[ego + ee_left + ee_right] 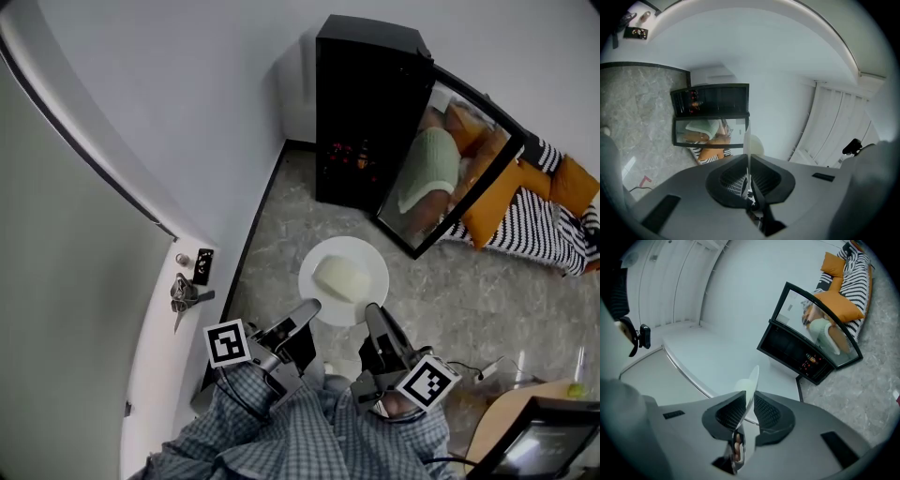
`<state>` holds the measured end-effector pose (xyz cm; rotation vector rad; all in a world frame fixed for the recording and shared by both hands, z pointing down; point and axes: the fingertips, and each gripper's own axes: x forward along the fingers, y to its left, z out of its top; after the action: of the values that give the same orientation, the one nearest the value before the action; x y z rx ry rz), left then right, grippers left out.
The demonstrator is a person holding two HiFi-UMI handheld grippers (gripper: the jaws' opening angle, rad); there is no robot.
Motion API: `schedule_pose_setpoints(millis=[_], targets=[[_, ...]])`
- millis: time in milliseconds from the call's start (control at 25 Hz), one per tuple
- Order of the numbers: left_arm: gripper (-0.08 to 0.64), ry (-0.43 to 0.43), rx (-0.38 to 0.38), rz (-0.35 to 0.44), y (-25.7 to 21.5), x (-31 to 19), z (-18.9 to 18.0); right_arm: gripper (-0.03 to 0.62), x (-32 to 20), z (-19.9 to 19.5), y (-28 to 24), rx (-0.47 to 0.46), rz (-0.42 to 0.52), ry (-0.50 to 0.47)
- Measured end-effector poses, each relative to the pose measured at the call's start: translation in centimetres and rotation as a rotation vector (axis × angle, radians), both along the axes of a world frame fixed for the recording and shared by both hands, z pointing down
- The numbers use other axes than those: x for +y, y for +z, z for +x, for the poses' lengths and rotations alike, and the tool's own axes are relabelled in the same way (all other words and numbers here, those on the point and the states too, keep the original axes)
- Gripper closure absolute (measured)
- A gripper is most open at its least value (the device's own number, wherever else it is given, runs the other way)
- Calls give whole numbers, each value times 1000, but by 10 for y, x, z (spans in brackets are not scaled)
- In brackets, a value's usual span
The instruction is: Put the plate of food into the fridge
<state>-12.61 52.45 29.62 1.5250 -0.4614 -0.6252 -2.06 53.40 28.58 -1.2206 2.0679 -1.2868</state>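
Observation:
A white plate [362, 253] carrying a pale block of food [339, 278] hangs level above the stone floor, in front of my legs. My left gripper [309, 307] is shut on its near-left rim and my right gripper [372, 311] on its near-right rim. The left gripper view shows the plate [747, 145] edge-on between the pads of the left gripper [748, 176]. In the right gripper view the plate [753, 383] sits clamped in the right gripper [749, 411]. Ahead stands the black fridge [361, 103], its glass door [459, 159] swung open to the right.
A white ledge on the left holds keys [185, 292] and a small dark item. A striped sofa with orange cushions [553, 202] lies behind the fridge door. A cable [478, 370] runs over the floor, and a table corner with a screen [534, 441] sits at the lower right.

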Motion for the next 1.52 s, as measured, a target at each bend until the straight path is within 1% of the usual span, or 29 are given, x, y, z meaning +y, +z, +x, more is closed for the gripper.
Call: schedule_pose_setpoints(millis=[200,440,520,680,840,1200,1400,1520], targets=[[537,2,-3,-6,2,-7,13,532,-6,11,2,-42,-4,14],[537,20,-7,-13,10,-30,25,532,-26,24,8,-16,-14,38],[537,27,-7,-27,6,-51,33,532,-46,33,6,-4,-28,43],[537,36,-11,-55,0,-91,42,534,-86,41,2,-32,-60,51],[537,50,-21,-42,-1,-125,45,535,-119,44,1,-32,-53,69],[538,83,-8,-55,-2,-207,46,537,-198,45,-2,-19,-66,103],[537,105,-12,-38,-6,-253,45,537,-242,43,-7,-11,-57,121],[538,120,-12,-36,-6,-272,41,537,-260,39,-6,-14,-59,137]])
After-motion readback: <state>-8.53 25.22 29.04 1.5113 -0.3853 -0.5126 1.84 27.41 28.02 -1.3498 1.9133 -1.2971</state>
